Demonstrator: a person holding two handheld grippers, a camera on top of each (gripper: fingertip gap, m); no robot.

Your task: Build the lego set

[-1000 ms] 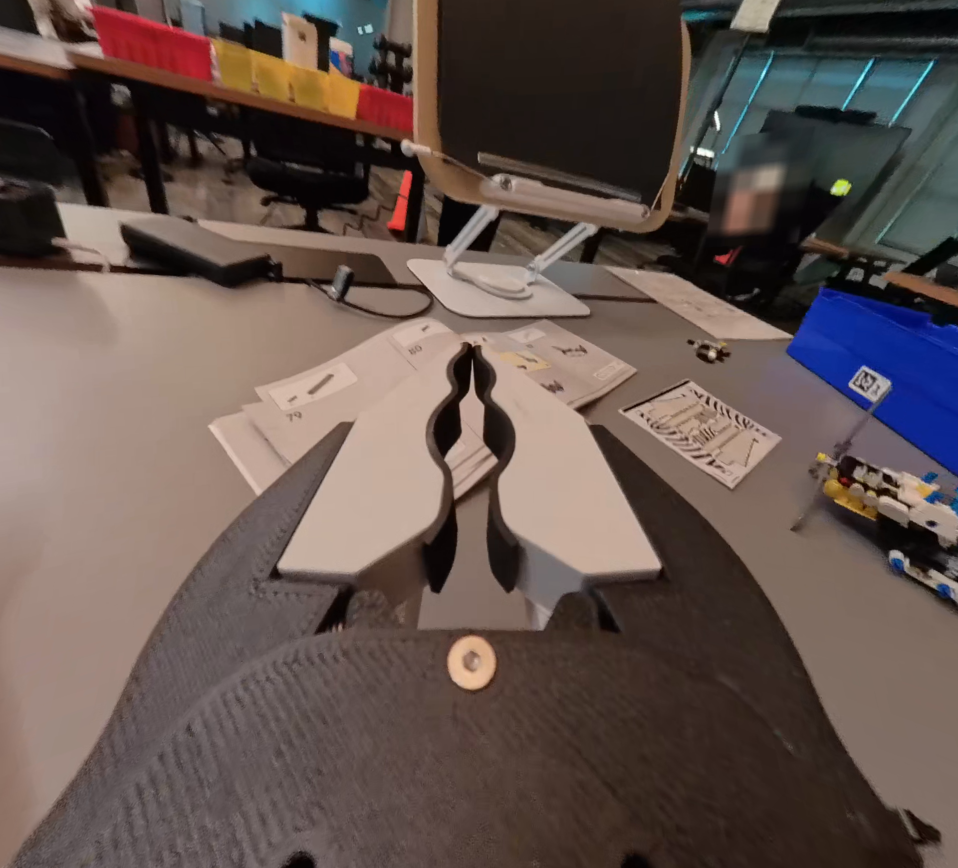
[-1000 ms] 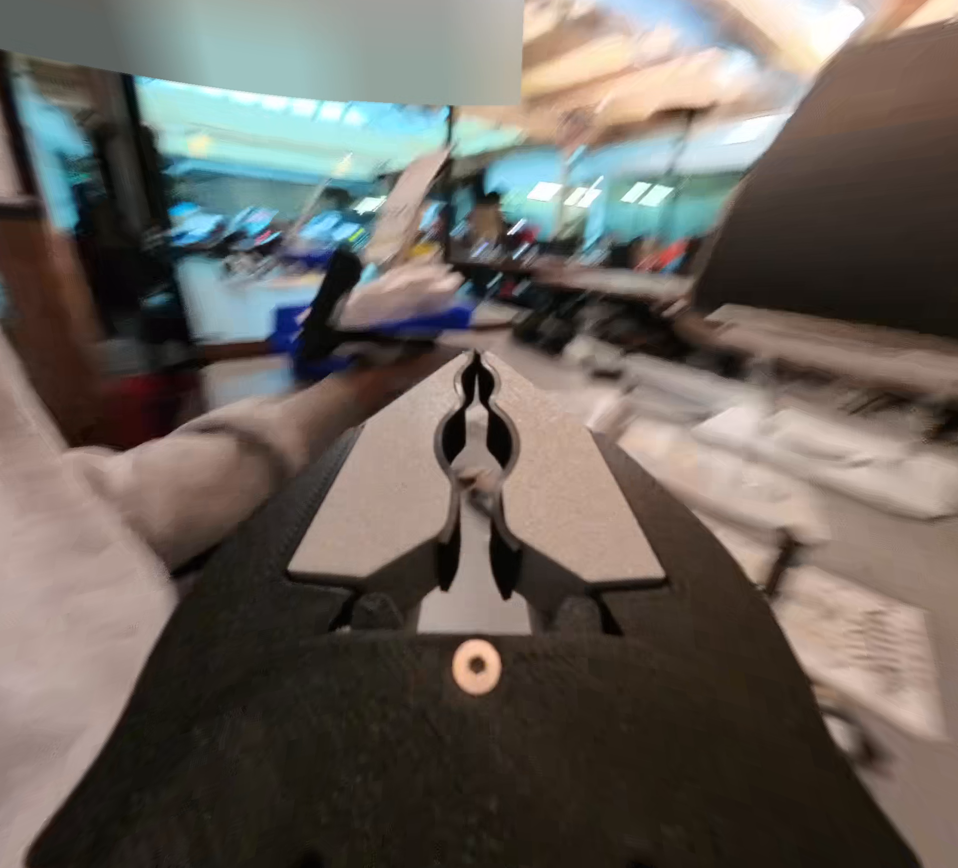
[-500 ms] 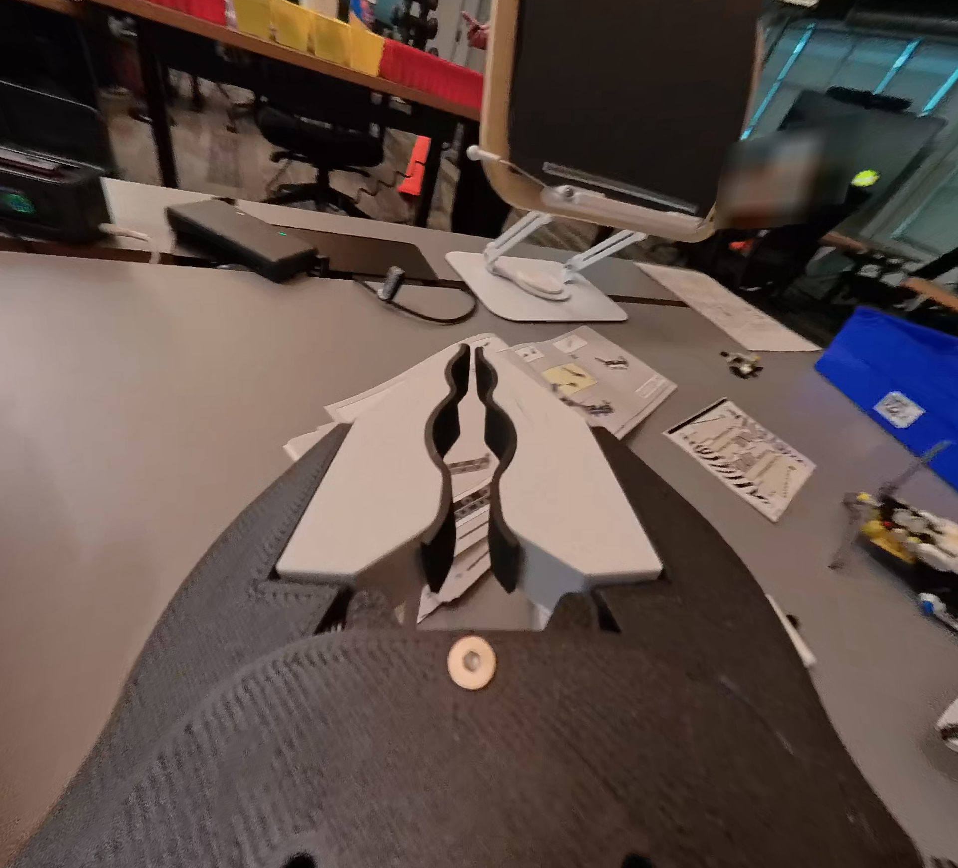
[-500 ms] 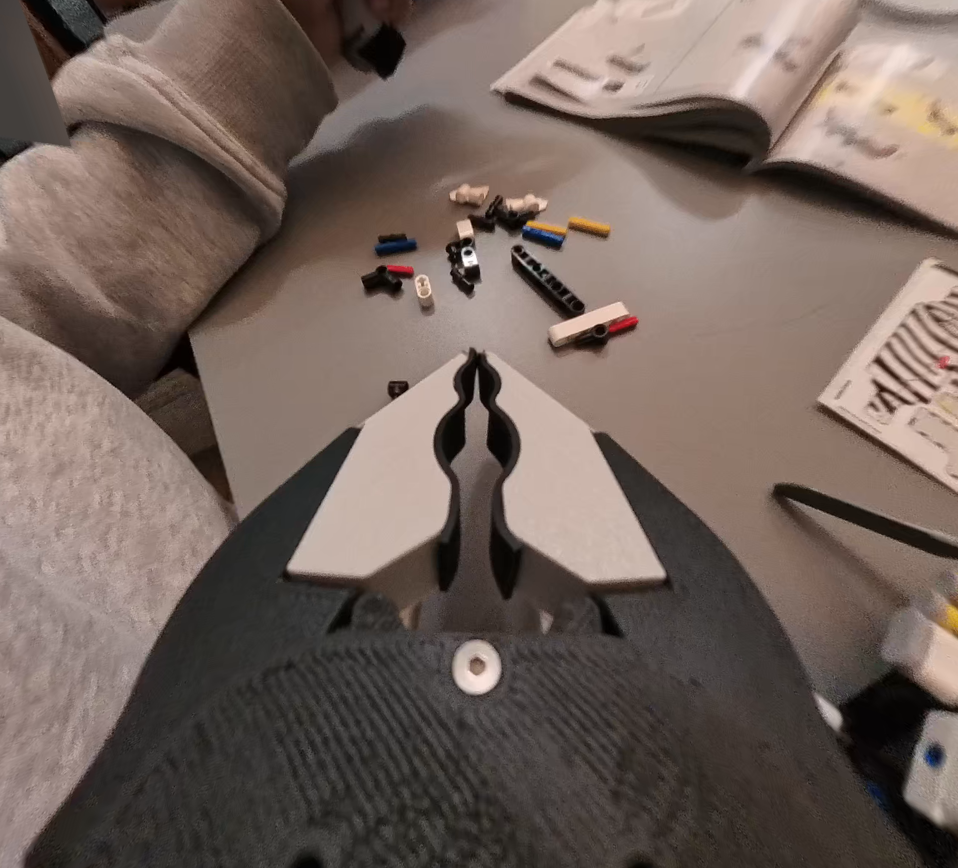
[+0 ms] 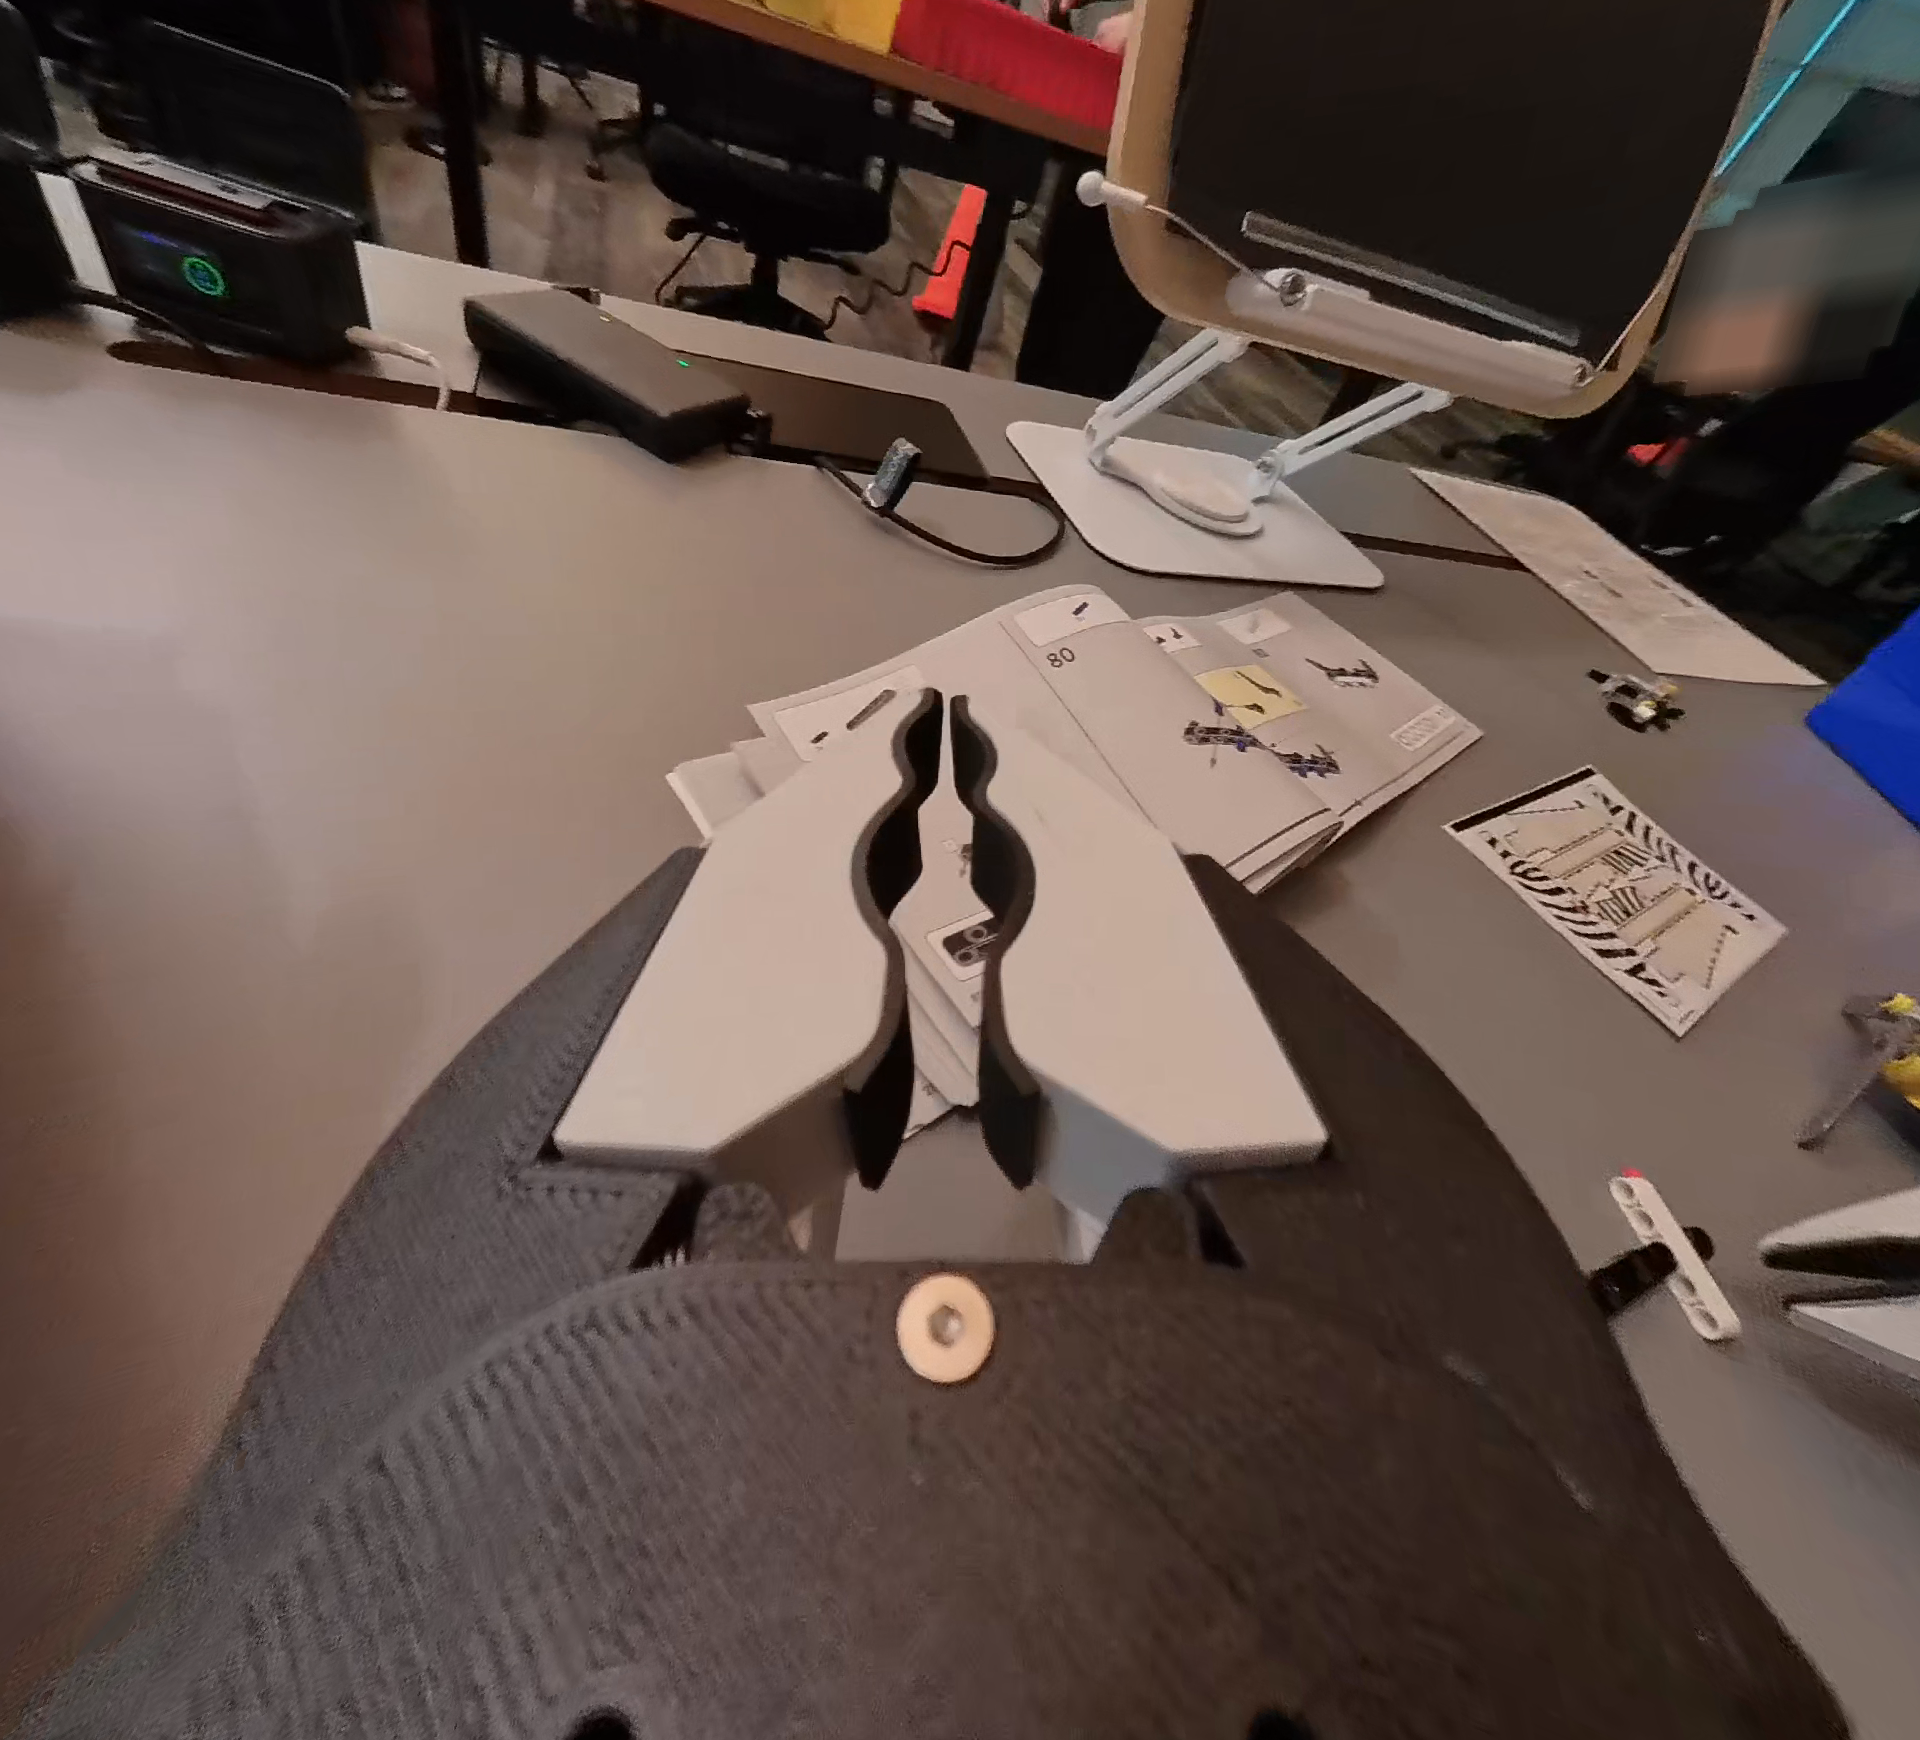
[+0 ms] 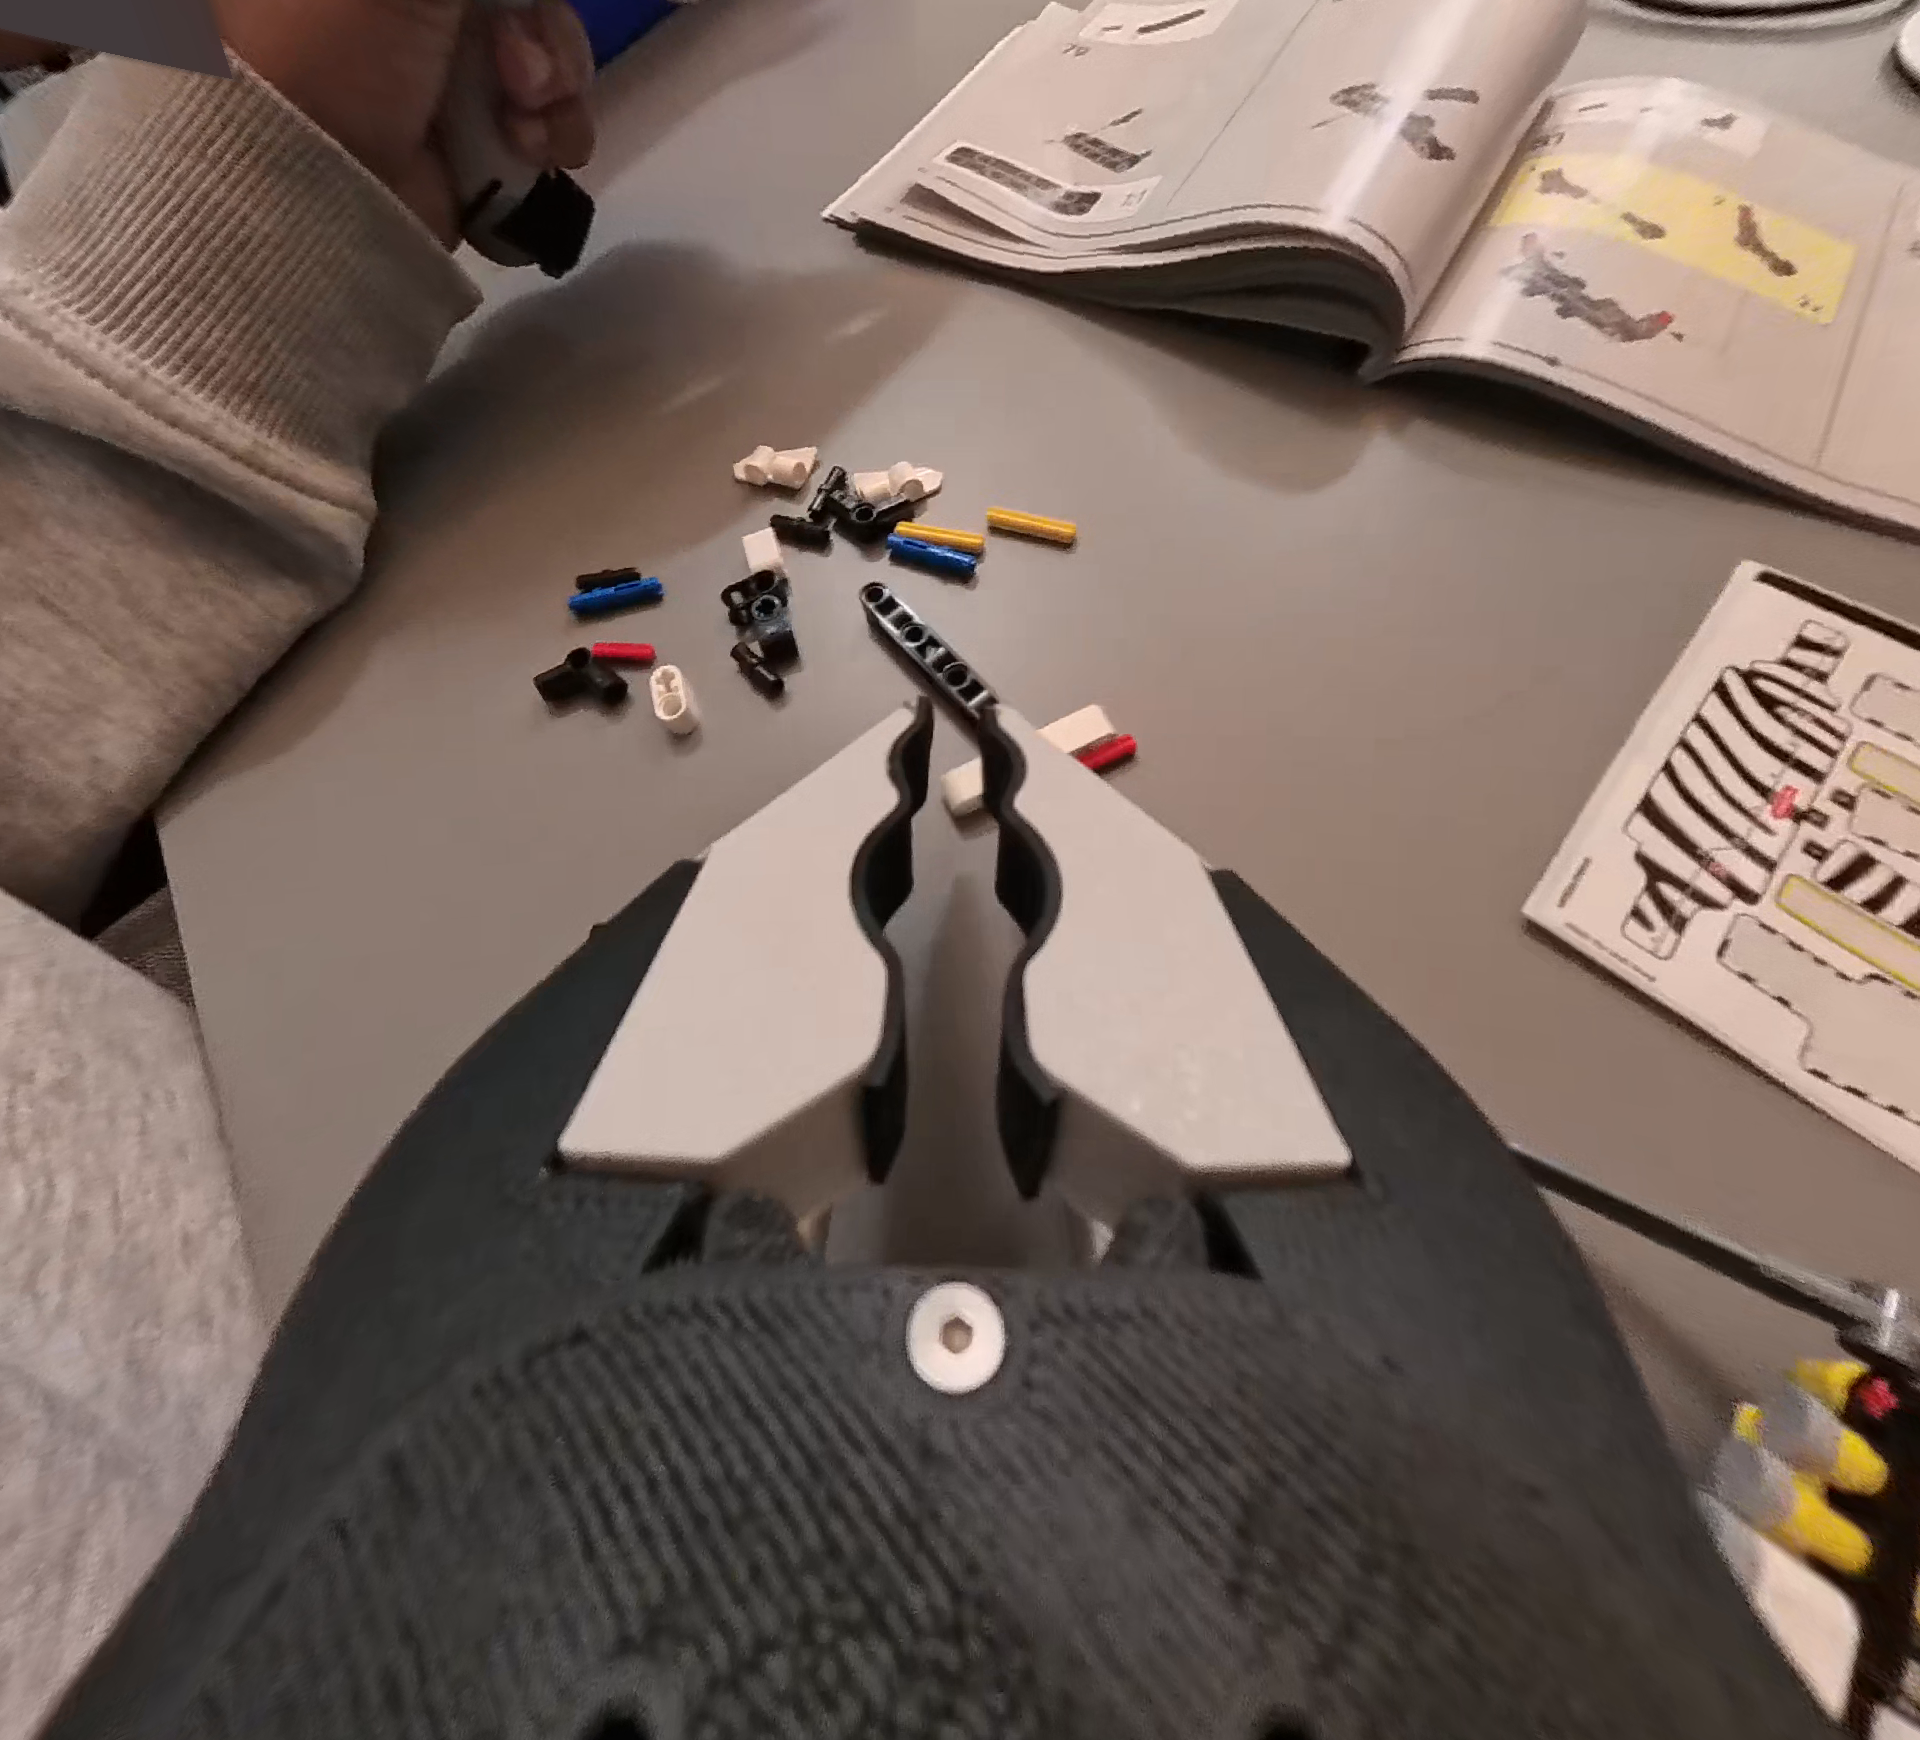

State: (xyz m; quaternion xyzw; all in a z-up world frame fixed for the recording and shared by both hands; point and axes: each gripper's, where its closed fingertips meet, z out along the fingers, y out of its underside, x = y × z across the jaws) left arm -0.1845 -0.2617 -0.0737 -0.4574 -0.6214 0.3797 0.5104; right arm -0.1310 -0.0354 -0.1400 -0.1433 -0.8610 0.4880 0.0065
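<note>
- left gripper point(image 5: 945, 703) hovers over the grey worktop point(image 5: 312, 651), jaws nearly together at the tips with only a thin slit, holding nothing; it points at the open instruction booklet point(image 5: 1195, 714).
- to the right of the booklet lies a striped sticker sheet point(image 5: 1605, 890); behind it stands a tablet stand point(image 5: 1195, 495).
- right gripper point(image 6: 956, 719) has its jaws slightly apart and empty, tips low over a white beam point(image 6: 966, 786) with a red pin point(image 6: 1107, 752) and just beside a black beam point(image 6: 925, 646).
- loose lego pieces point(image 6: 769, 578) lie scattered beyond the tips, near the worktop edge.
- a partly built lego model point(image 6: 1808, 1472), blurred, sits at the far right.
</note>
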